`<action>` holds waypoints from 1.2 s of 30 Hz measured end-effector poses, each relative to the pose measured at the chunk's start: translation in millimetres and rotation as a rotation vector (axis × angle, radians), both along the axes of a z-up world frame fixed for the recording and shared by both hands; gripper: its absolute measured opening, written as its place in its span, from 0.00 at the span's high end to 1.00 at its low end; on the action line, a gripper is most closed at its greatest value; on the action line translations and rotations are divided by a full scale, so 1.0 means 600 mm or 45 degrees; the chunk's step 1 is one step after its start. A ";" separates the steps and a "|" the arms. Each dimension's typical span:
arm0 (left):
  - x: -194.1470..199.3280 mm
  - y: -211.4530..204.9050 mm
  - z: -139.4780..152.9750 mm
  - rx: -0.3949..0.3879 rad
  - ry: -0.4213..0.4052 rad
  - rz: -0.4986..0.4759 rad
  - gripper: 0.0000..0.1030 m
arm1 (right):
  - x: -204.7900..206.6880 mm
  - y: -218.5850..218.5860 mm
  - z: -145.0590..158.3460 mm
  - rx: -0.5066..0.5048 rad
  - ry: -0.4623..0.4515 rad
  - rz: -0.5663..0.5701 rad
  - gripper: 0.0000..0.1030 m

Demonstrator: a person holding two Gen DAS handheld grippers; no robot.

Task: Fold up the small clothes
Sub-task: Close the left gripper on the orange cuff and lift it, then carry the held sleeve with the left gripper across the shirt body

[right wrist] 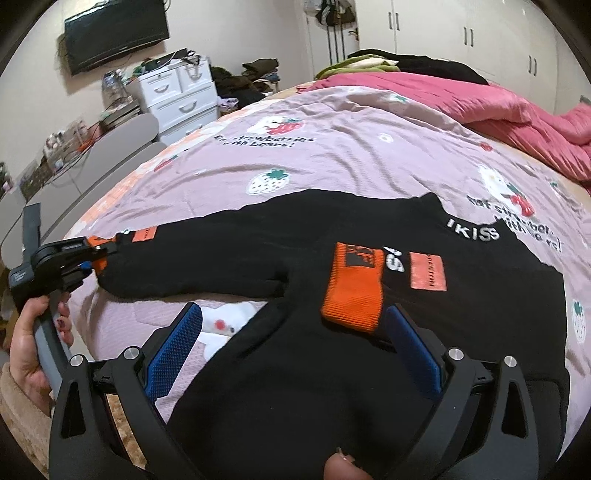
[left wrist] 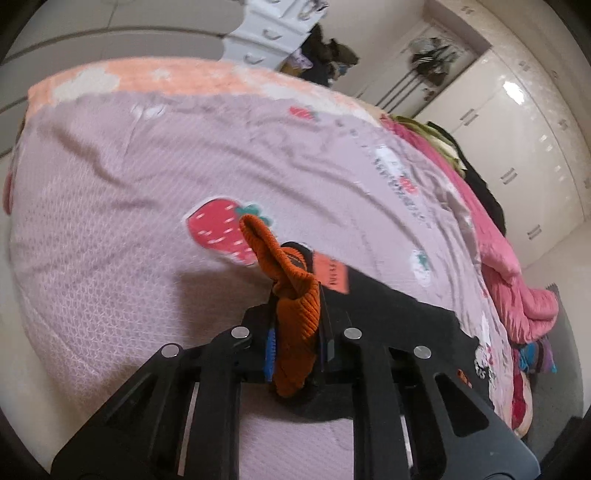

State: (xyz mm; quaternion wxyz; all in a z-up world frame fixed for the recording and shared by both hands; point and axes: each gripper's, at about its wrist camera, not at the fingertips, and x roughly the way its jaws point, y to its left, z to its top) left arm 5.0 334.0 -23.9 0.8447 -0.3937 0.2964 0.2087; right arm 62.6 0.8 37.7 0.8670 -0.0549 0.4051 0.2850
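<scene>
A black sweater (right wrist: pixel 280 387) with orange cuffs lies flat on the lilac strawberry-print bedcover (right wrist: pixel 332 158). One sleeve stretches out to the left in the right wrist view, and my left gripper (right wrist: pixel 96 254) is shut on its orange cuff (right wrist: pixel 100 264). In the left wrist view that ribbed orange cuff (left wrist: pixel 295 317) stands pinched upright between the jaws of the left gripper (left wrist: pixel 297 299). The other sleeve is folded across the chest, its orange cuff (right wrist: pixel 352 291) lying just ahead of my open right gripper (right wrist: pixel 291 308). The right gripper's blue pads (right wrist: pixel 177 347) hold nothing.
A pink quilt (right wrist: pixel 498 99) is bunched along the far right of the bed, with dark and green clothes (right wrist: pixel 373 62) piled behind it. A white drawer unit (right wrist: pixel 173 96), a wall television (right wrist: pixel 114 33) and wardrobe doors (right wrist: pixel 469 37) stand beyond. A hand (right wrist: pixel 29 350) holds the left gripper's handle.
</scene>
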 end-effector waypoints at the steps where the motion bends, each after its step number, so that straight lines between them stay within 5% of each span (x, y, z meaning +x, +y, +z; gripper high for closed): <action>1: -0.001 -0.006 0.011 0.009 -0.020 -0.015 0.91 | 0.001 -0.003 0.000 0.004 0.003 -0.007 0.04; 18: 0.052 -0.122 0.136 0.078 -0.249 -0.258 0.92 | -0.009 -0.117 0.020 0.110 0.018 -0.182 0.04; 36: 0.117 -0.245 0.178 0.110 -0.314 -0.502 0.92 | -0.023 -0.259 0.033 0.220 0.027 -0.412 0.04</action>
